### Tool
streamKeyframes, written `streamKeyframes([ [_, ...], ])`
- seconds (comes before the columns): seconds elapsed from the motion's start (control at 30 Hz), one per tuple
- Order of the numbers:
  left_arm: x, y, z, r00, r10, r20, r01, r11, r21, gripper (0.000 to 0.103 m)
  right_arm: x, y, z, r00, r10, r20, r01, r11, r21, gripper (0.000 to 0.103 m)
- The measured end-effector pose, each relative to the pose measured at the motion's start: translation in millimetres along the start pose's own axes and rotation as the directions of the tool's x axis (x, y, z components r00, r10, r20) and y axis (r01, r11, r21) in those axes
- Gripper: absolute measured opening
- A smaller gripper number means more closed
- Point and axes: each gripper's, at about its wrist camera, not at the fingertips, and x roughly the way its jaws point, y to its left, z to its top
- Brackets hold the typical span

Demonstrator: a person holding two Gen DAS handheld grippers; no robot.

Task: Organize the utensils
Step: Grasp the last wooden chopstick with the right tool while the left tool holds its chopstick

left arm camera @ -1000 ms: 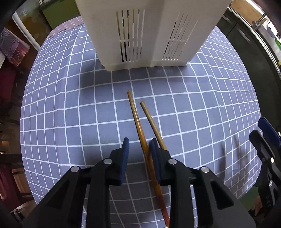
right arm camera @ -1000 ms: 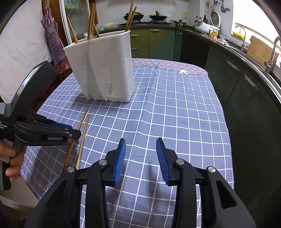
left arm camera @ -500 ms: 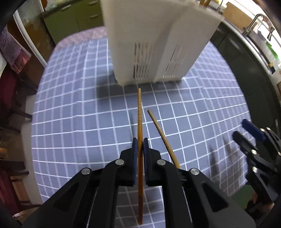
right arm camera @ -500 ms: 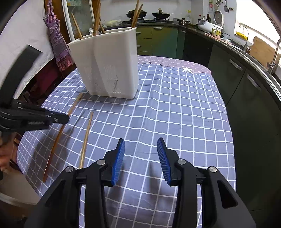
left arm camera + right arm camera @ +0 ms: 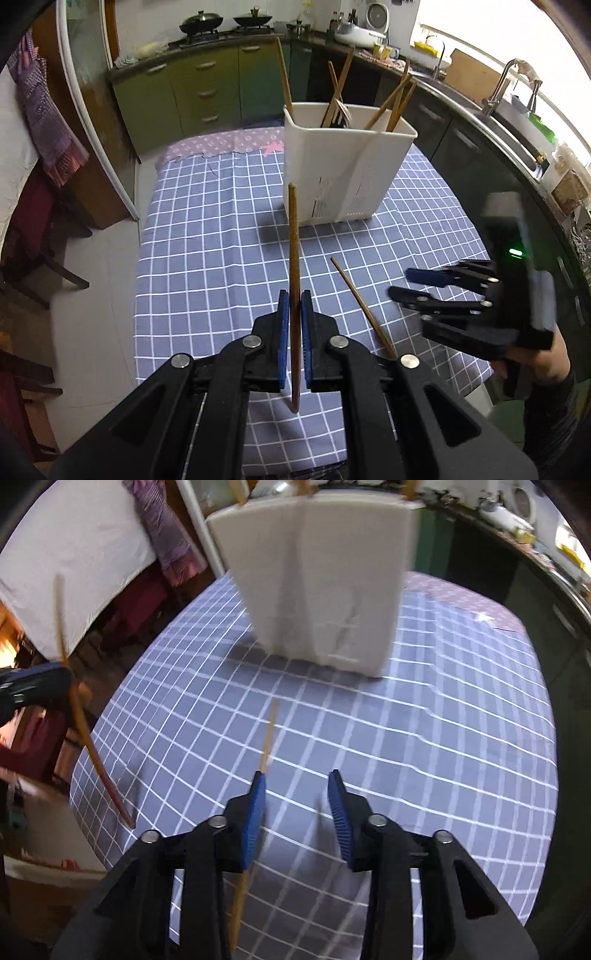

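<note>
My left gripper (image 5: 294,321) is shut on a dark wooden chopstick (image 5: 293,243) and holds it lifted above the table, its tip pointing toward the white utensil holder (image 5: 343,177). The holder stands on the checked blue cloth and holds several chopsticks. A second, lighter chopstick (image 5: 360,302) lies on the cloth to the right. My right gripper (image 5: 297,805) is open and empty, low over the cloth, with that lying chopstick (image 5: 267,734) just beside its left finger. The left gripper and its held chopstick (image 5: 83,723) show at the left edge of the right wrist view.
The blue checked tablecloth (image 5: 207,236) covers the table, with its edge dropping to the floor on the left. Kitchen counters and a sink (image 5: 509,107) run along the back and right. Cloths hang at the far left (image 5: 40,118).
My left gripper closed on the dark chopstick and lifted it off the cloth, tilting up. My right gripper moved down and forward toward the remaining chopstick near the holder.
</note>
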Motion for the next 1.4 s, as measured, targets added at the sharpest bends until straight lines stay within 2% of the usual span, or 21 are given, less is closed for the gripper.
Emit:
streamKeyframes([
  [0.2, -14.6, 6.9, -7.7, 0.999, 0.002, 0.038, -0.002, 1.0, 0.005, 0.006, 34.1, 20.9, 17.5, 0.993, -0.034, -0.111, 0.029, 0.998, -0.047, 0.029],
  [0.33, -20.5, 10.1, -11.8, 0.998, 0.003, 0.058, -0.004, 1.0, 0.011, 0.006, 48.9, 27.4, 25.2, 0.985, -0.092, -0.143, 0.082, 0.994, -0.073, 0.024],
  [0.43, -22.2, 11.8, -15.0, 0.998, 0.0, 0.063, -0.001, 1.0, 0.014, 0.006, 57.1, 32.1, 29.0, 0.981, -0.106, -0.162, 0.093, 0.992, -0.085, 0.022],
  [0.53, -21.5, 13.6, -16.4, 0.998, -0.007, 0.064, 0.006, 1.0, 0.013, 0.006, 59.6, 33.4, 32.5, 0.98, -0.111, -0.164, 0.099, 0.992, -0.081, 0.021],
  [0.67, -20.7, 14.1, -18.6, 0.998, -0.013, 0.063, 0.012, 1.0, 0.015, 0.006, 59.1, 31.6, 33.7, 0.981, -0.122, -0.152, 0.11, 0.991, -0.081, 0.009],
  [0.8, -21.4, 14.7, -19.1, 0.998, -0.017, 0.062, 0.016, 1.0, 0.016, 0.006, 58.4, 37.6, 32.7, 0.983, -0.129, -0.134, 0.118, 0.989, -0.088, 0.007],
  [0.9, -23.2, 14.5, -20.0, 0.998, -0.015, 0.064, 0.014, 1.0, 0.02, 0.006, 44.5, 38.8, 33.7, 0.991, -0.096, -0.092, 0.09, 0.994, -0.068, 0.006],
  [1.07, -26.2, 14.6, -20.7, 0.998, -0.012, 0.068, 0.01, 1.0, 0.024, 0.006, -15.0, 30.1, 30.8, 0.996, -0.066, 0.066, 0.068, 0.997, -0.029, 0.006],
  [1.2, -28.0, 15.8, -21.1, 0.997, -0.011, 0.074, 0.01, 1.0, 0.021, 0.006, -67.1, 19.2, 19.0, 0.98, -0.063, 0.191, 0.064, 0.998, 0.001, 0.006],
  [1.4, -29.0, 15.9, -23.8, 0.997, -0.011, 0.08, 0.009, 1.0, 0.023, 0.006, -126.5, 6.8, -10.1, 0.947, -0.074, 0.312, 0.073, 0.997, 0.015, 0.006],
])
